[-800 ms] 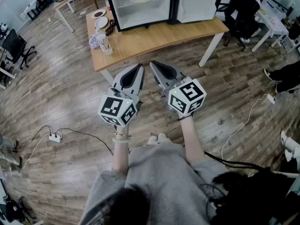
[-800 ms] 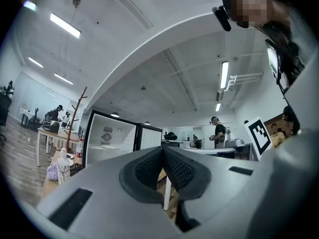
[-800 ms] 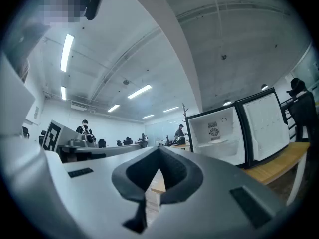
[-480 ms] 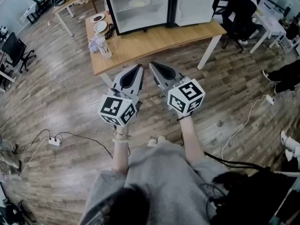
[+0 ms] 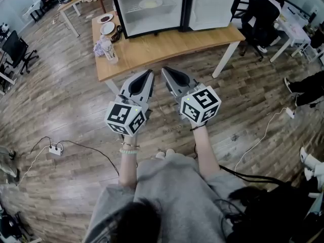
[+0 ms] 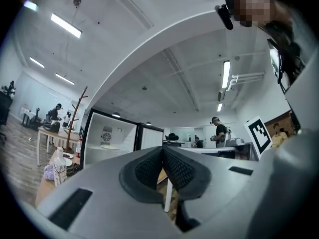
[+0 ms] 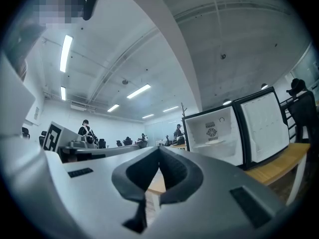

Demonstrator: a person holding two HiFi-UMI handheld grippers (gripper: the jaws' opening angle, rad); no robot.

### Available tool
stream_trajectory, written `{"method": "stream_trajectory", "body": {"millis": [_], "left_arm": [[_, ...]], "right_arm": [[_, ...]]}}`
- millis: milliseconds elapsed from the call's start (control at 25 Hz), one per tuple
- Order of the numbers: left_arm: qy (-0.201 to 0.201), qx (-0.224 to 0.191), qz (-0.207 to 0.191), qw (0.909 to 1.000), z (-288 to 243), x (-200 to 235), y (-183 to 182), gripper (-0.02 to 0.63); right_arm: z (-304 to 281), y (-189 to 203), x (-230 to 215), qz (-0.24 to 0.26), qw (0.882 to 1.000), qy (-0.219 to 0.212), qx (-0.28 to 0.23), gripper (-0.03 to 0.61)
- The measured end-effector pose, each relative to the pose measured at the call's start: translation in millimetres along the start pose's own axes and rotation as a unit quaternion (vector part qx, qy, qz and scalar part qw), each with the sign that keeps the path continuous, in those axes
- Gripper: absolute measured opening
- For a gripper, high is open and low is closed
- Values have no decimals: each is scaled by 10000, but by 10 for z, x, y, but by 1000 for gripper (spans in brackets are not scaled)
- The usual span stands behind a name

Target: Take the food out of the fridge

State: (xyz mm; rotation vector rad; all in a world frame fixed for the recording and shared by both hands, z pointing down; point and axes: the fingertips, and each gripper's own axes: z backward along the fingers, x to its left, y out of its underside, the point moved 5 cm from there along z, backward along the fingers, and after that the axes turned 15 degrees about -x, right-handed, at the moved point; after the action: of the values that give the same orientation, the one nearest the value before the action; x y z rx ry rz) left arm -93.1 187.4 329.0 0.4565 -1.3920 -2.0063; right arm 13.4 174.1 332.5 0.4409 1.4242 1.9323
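An open small fridge (image 5: 149, 9) stands on a wooden table (image 5: 167, 42) at the top of the head view. A pale plate of food (image 5: 150, 3) lies on its shelf, and its door (image 5: 212, 1) is swung to the right. Both grippers are held side by side over the floor, short of the table and pointing at it. The left gripper (image 5: 150, 73) is shut and empty, as is the right gripper (image 5: 164, 70). The left gripper view shows shut jaws with the fridge (image 6: 107, 143) beyond them. In the right gripper view the fridge (image 7: 219, 133) stands at the right.
On the table's left end are two plates (image 5: 106, 23), a carton (image 5: 110, 49) and a purple bundle (image 5: 99, 47). A black office chair (image 5: 258, 14) stands right of the table. A power strip (image 5: 54, 149) with cables lies on the floor at the left.
The table and fridge sit slightly lower and nearer in the head view. Both grippers keep the same pose and stay shut.
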Motion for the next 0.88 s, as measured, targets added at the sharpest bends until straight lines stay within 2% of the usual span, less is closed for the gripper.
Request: {"method": "stream_trajectory", "body": {"millis": [480,880], "left_arm": [[-189,95,-7,9998,-346,243,208,8],[-14,93,-1,10000,-935,673,397,8]], "right_arm": [[-298,106,-441,-305,9994,-136,-67,9],[-731,220,-1004,-290,9995,8,-139,9]]}}
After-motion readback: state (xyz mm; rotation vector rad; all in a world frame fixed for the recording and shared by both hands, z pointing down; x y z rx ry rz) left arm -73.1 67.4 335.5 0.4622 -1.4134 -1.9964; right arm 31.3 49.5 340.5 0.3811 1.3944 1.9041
